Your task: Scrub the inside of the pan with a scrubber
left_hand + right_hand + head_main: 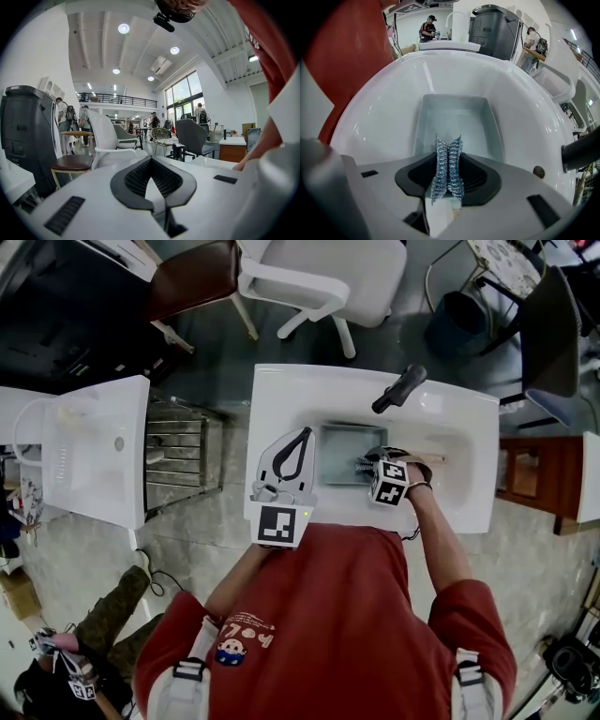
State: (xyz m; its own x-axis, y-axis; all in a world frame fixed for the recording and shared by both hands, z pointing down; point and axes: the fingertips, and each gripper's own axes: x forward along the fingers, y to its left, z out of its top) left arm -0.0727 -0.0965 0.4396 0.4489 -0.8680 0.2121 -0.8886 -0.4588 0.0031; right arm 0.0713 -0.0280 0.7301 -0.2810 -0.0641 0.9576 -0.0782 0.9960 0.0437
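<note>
White sink (469, 427), wide basin, sitting in front of a person in a red shirt (328, 615). Black faucet (398, 390) on the far rim, spout angled over the basin.

Pan (342, 454): rectangular, grey metal, flat on the basin floor, left of centre. The right gripper view looks down into it (457, 126), with white sink wall (384, 108) all round and the faucet (581, 150) at the right edge.

Left gripper (302, 435): rests on the sink's left rim just beside the pan, pointing away from the person. Its own view looks out across the room, not into the basin. Jaws (151, 161) closed tip to tip, nothing between them.

Right gripper (367, 465): held over the pan's right end. Jaws (449, 157) clamped on the scrubber (447, 171), a blue-silver metal mesh pad pinched in the middle, edges flaring out past the tips. Scrubber (364, 465) is at the pan's right edge; contact with the pan cannot be told.
</note>
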